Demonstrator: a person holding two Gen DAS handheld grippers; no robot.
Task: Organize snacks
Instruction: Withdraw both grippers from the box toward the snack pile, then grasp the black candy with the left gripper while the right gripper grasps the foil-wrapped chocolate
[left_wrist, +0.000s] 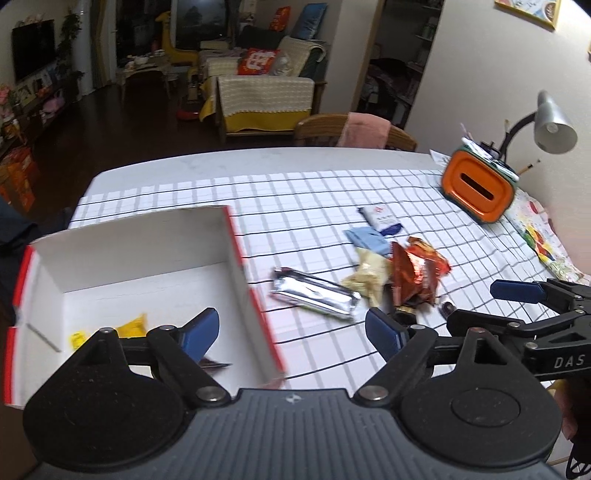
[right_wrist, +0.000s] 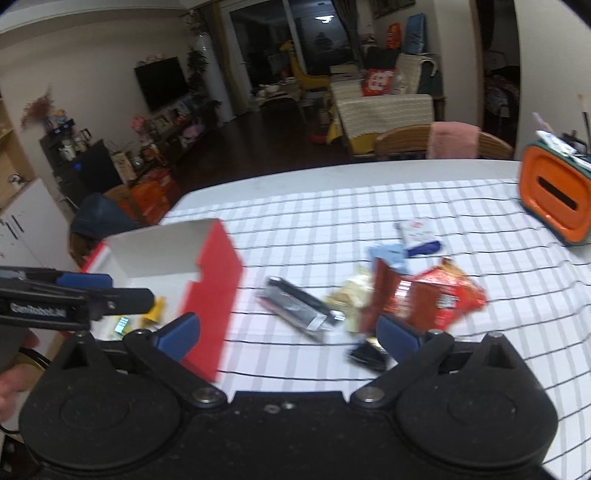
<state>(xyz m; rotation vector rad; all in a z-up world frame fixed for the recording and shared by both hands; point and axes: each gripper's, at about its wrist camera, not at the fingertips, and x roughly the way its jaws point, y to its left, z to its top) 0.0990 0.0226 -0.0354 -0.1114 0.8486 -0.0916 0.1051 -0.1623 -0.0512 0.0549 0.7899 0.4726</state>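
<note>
Gaping empty, left claw (left_wrist: 291, 328) and right claw (right_wrist: 288, 330) flank crinkly foil wrappers (left_wrist: 314, 295) beside cardboard box (left_wrist: 236, 236).

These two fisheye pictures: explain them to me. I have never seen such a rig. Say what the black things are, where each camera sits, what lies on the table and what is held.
No robot here: a person holds one two-finger gripper in each hand, each carrying a camera looking along its blue-padded jaws. One picture is from the left gripper, the other from the right gripper. Both stand open and hold nothing. On the checked tablecloth sits a red and white box with a yellow packet inside. Beside it lie loose snacks: a silver wrapper, a red packet and others.
</note>
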